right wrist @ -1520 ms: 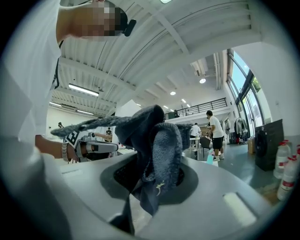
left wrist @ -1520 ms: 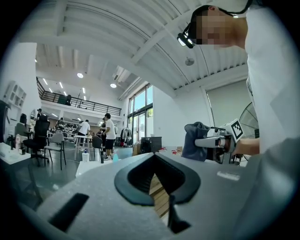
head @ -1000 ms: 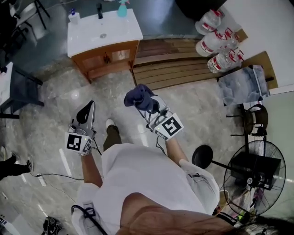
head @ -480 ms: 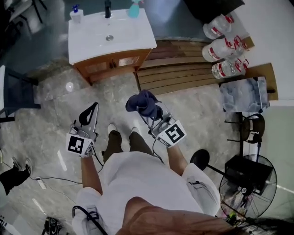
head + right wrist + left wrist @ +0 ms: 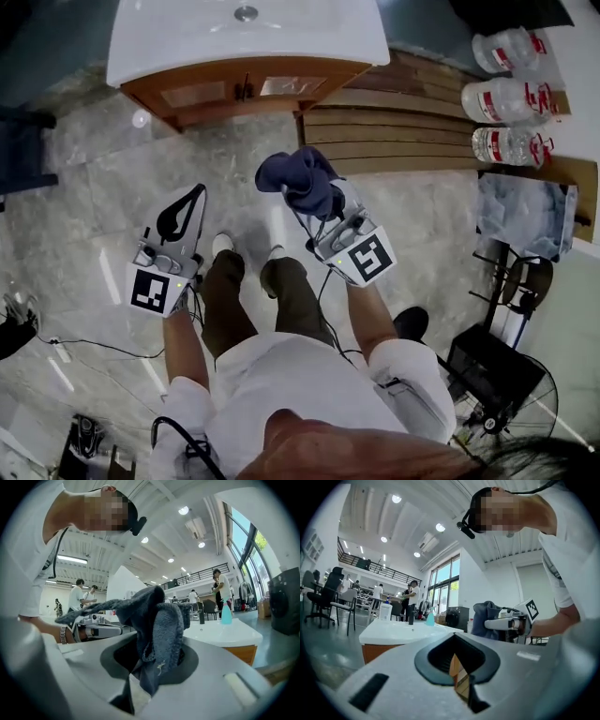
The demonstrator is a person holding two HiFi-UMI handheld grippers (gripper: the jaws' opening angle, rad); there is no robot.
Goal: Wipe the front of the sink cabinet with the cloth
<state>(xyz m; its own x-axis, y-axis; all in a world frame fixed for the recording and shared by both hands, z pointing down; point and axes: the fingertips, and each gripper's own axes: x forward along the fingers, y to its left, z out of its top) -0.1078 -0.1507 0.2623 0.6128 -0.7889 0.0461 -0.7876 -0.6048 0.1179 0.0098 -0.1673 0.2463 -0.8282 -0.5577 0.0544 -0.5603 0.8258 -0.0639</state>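
Observation:
The sink cabinet (image 5: 246, 92) has a white top and a brown wooden front; it stands at the top of the head view. My right gripper (image 5: 317, 201) is shut on a dark blue cloth (image 5: 298, 178), bunched up over its jaws, a short way before the cabinet's right half. In the right gripper view the cloth (image 5: 158, 623) hangs from the shut right gripper (image 5: 154, 654), with the cabinet (image 5: 240, 652) beyond. My left gripper (image 5: 192, 202) is shut with nothing in it. The left gripper (image 5: 456, 640) points at the cabinet (image 5: 376, 650).
A slatted wooden platform (image 5: 403, 131) lies right of the cabinet, with large water bottles (image 5: 511, 94) beyond it. A fan (image 5: 511, 398) stands at the lower right and a dark chair (image 5: 21, 150) at the left. A teal spray bottle (image 5: 226, 611) stands on the sink top.
The person has stepped toward the cabinet, which now sits larger and closer at the top. Both grippers keep their pose; the cloth stays in the right one.

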